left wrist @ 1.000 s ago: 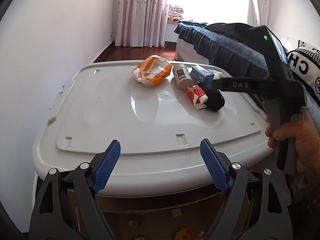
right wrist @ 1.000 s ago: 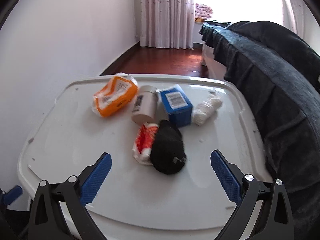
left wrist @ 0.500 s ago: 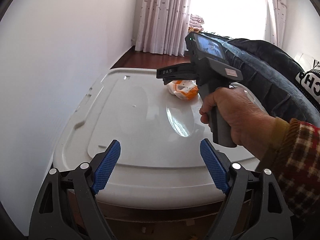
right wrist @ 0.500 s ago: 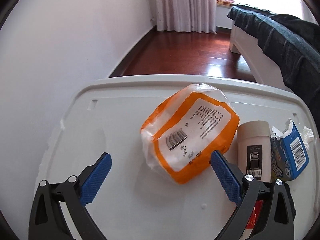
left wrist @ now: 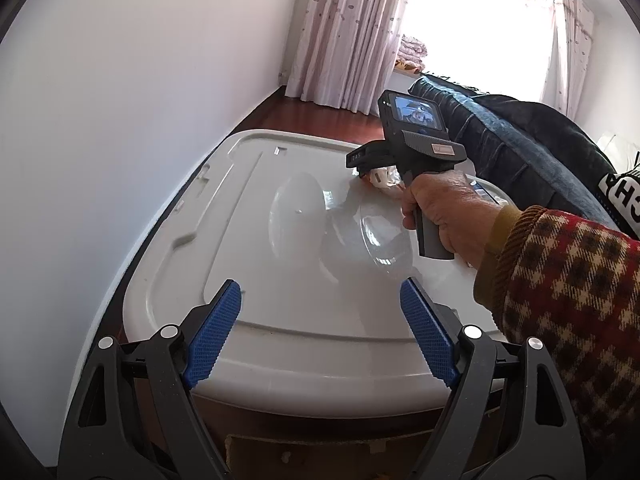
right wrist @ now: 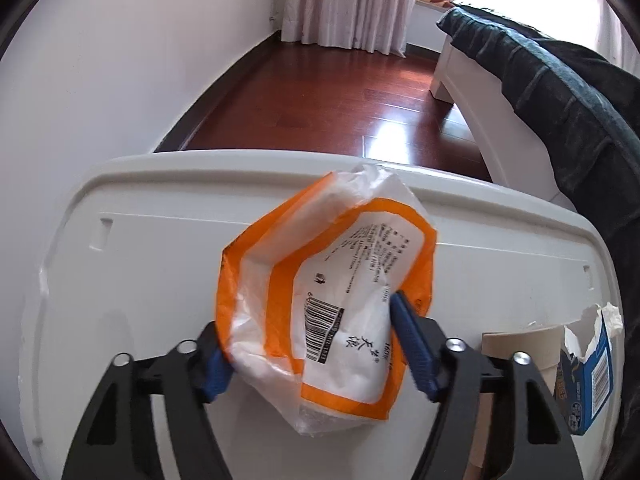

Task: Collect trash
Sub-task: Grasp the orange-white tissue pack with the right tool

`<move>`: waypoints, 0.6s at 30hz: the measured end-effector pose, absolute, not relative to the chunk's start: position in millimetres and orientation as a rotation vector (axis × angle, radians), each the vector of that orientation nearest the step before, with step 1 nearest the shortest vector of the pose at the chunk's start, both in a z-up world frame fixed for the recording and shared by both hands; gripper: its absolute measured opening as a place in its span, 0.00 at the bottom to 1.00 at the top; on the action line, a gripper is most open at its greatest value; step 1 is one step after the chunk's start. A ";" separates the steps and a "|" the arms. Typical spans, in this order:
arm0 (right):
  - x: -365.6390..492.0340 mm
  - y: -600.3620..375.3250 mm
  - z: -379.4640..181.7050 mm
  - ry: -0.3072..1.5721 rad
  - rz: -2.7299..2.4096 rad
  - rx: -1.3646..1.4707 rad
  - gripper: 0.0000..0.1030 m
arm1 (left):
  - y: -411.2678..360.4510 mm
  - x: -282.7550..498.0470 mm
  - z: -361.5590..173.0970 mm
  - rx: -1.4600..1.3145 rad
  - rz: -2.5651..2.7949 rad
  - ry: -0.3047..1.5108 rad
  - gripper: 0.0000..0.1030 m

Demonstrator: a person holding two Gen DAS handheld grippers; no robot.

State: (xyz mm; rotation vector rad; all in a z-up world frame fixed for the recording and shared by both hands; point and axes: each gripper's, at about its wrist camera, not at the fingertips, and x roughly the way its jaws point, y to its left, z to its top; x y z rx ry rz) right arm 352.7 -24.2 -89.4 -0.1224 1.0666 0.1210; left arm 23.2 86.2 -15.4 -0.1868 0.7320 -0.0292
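Jaws of right gripper [right wrist: 310, 344] have just been closing and now pinch orange-and-white plastic bag [right wrist: 328, 292] from both sides; blue pads [right wrist: 412, 344] press into the crinkled film, bag bunched up betw. them w/ barcode facing camera. Bag sits at far-middle of white plastic lid [right wrist: 132, 264], which serves as the surface here. To the right on the lid: beige cylinder container [right wrist: 516, 348], just beside it a torn blue carton [right wrist: 588, 388]. Left gripper [left wrist: 320, 336] hangs over near edge of lid w/ jaws released, wide apart, nothing betw. them. In left wrist view a hand [left wrist: 444, 208] w/ plaid sleeve [left wrist: 568, 304] holds the right gripper's handle, tool pointing down at lid's far side. Dark blanket-covered bed [right wrist: 560, 92] on right, red wood floor [right wrist: 340, 96] & curtains [right wrist: 344, 0] beyond.
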 end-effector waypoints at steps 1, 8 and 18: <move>351.1 -21.7 -87.6 1.056 0.138 -0.155 0.46 | 84.4 24.7 -15.8 -0.185 -0.030 0.734 0.78; 308.2 -22.9 -77.5 0.985 0.282 -0.223 0.40 | 79.0 30.0 -15.3 -0.164 -0.017 0.741 0.78; 257.8 -109.2 -8.9 0.840 0.303 -0.135 0.40 | 41.9 78.7 -5.7 -0.170 -0.008 0.739 0.78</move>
